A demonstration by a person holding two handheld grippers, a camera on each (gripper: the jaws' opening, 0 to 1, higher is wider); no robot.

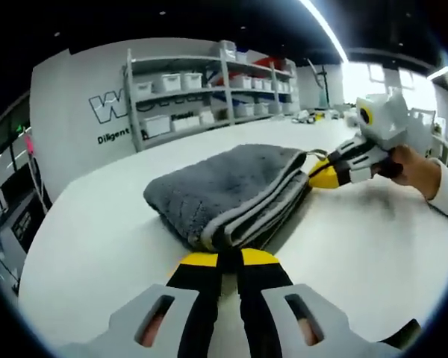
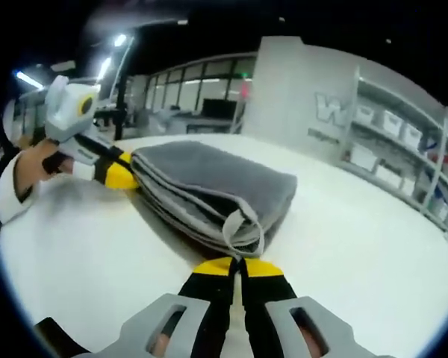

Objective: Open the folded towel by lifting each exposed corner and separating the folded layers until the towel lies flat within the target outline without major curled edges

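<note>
A: Left gripper view first. Where is the towel?

B: The folded grey towel (image 1: 228, 195) lies on the white table (image 1: 97, 246), stacked layers with pale edge stripes facing the camera. The left gripper (image 1: 230, 259) sits right at the near corner, its yellow-tipped jaws pressed together. The tips touch the edge of the fold, but whether any layer is caught between them, I cannot tell.

A: And the other one?

B: The right gripper (image 1: 322, 174) comes in from the right, held by a hand (image 1: 416, 165) with a white cuff. Its yellow tips meet the far corner, by a small hanging loop. Clenched or not, I cannot tell from here.

A: Room to move?

B: Bare tabletop on every side of the towel, wide to the left and to the right front. The table's curved edge runs well away on the left.

A: Any containers?

B: A shelf unit (image 1: 209, 89) behind holds white bins (image 1: 168, 81) in rows; their contents are not visible.

A: Now the right gripper view.

B: The same towel (image 2: 209, 186), its layered edge toward the camera, a loop of trim (image 2: 243, 224) hanging at the near corner. The right gripper's (image 2: 237, 267) jaws are closed together just below that loop. The left gripper (image 2: 119, 175) touches the far corner. Open table to the right, and more white bins (image 2: 388, 153) on shelves beyond
</note>
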